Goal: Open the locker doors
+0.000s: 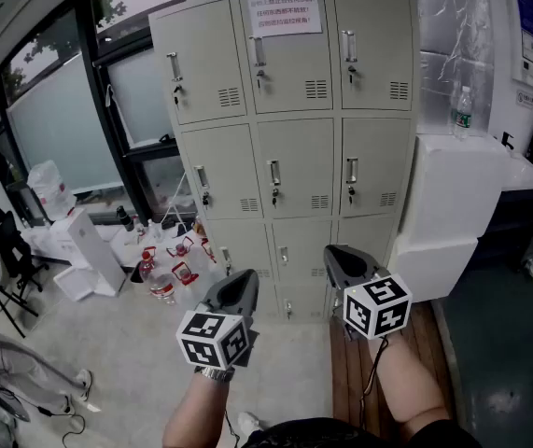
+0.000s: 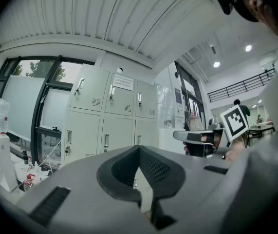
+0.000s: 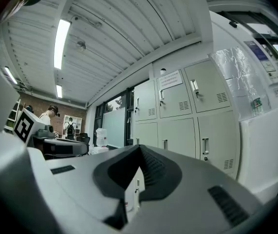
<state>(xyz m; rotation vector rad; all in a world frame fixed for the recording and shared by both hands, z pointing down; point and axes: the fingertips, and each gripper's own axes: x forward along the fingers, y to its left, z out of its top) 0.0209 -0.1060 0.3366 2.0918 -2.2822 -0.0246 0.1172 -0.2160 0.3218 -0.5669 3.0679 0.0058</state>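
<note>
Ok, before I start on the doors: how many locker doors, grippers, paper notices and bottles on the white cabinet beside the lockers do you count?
Locker doors: 9, all shut
Grippers: 2, the left gripper and right gripper, both shut and empty
Paper notice: 1
Bottle on the white cabinet: 1
Total: 13

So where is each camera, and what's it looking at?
Head view: on the person's head, looking down at the lockers; both forearms, left gripper and right gripper show.
Left gripper view: on the left gripper, facing the lockers over its shut jaws.
Right gripper view: same, from the right gripper.
All three share the lockers.
</note>
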